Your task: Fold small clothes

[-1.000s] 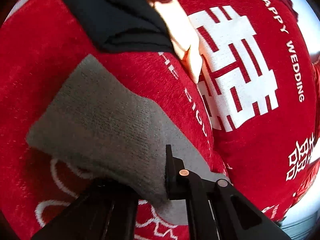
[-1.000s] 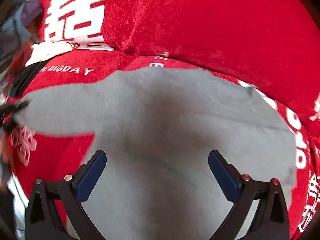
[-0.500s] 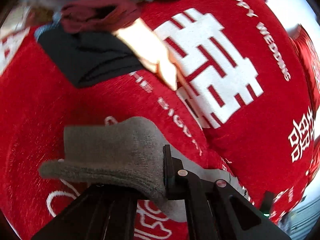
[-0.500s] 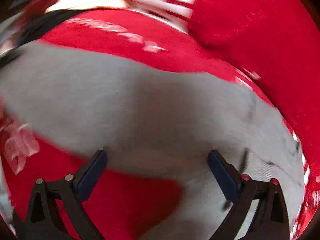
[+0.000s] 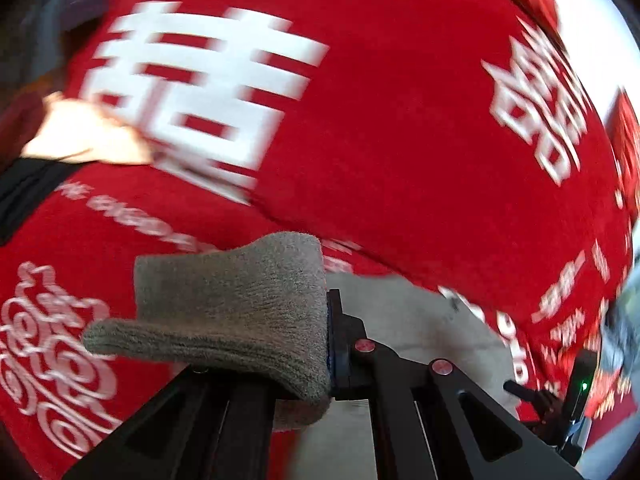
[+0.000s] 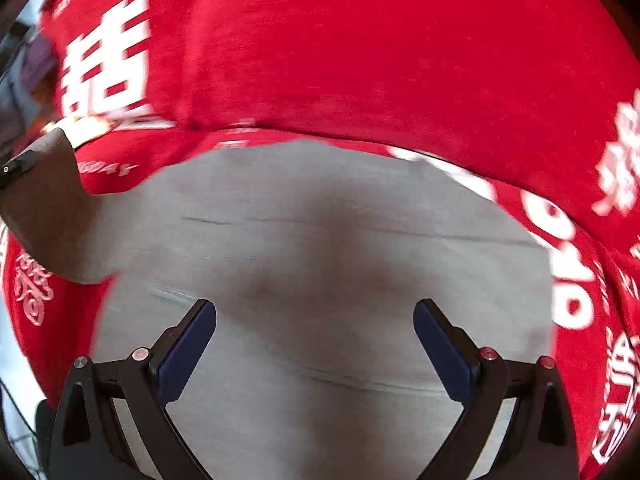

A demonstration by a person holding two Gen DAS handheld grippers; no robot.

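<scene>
Left gripper [image 5: 326, 344] pinches the soft, light grey garment [image 6: 320, 264] by its nine-o'clock edge; right gripper [image 6: 314, 344] hovers wide open above it.

I see the knit garment [image 6: 320, 248] lying flat on the printed cover [image 6: 360, 60], just before a raised cushion [image 5: 400, 140] behind it. My right gripper [image 6: 316, 340] hangs above the garment's near part. At the left, my left gripper [image 5: 328, 344] lifts one corner [image 5: 232, 312] off the cover. Farther left, other clothes [image 5: 84, 136] lie against the cushion.
</scene>
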